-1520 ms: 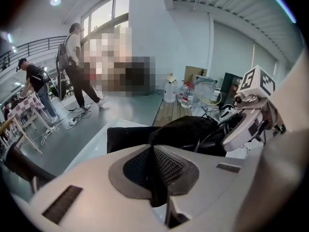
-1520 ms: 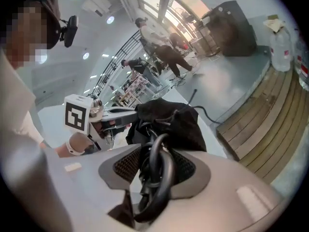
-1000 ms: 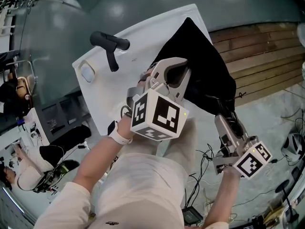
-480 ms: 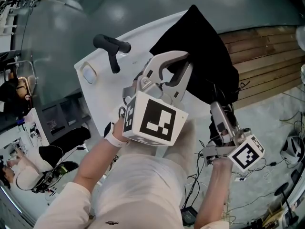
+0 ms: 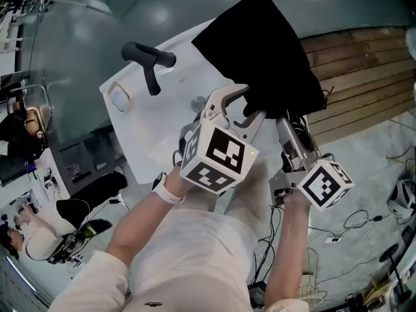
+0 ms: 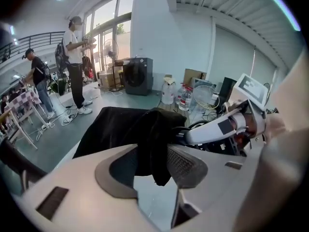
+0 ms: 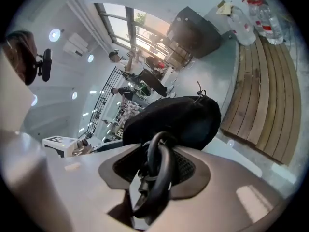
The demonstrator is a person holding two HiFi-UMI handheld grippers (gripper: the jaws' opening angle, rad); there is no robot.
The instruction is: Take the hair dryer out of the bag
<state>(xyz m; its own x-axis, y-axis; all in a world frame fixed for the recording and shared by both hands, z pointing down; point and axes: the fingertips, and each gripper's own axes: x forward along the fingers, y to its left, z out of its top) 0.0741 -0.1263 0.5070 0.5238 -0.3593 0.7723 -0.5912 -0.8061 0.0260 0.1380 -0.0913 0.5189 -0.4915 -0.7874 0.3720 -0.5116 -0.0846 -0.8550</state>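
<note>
We list: black T-shaped hair dryer (image 5: 149, 60) lying on white table (image 5: 162, 135), well apart from black cloth bag (image 5: 260, 44). Left gripper (image 5: 250, 103) jaws opening, bag fold between. Right gripper (image 7: 157, 170) clenched on black looped cord (image 7: 167, 178); cord's far end we cannot trace.

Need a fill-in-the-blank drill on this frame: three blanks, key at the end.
1. The hair dryer lies on the white ____, outside the black bag.
2. The right hand-held gripper is shut on a looped black ____.
3. The jaws of the left hand-held gripper are opening, with the bag's black ____ hanging between them.
Missing words: table; cable; fabric.
</note>
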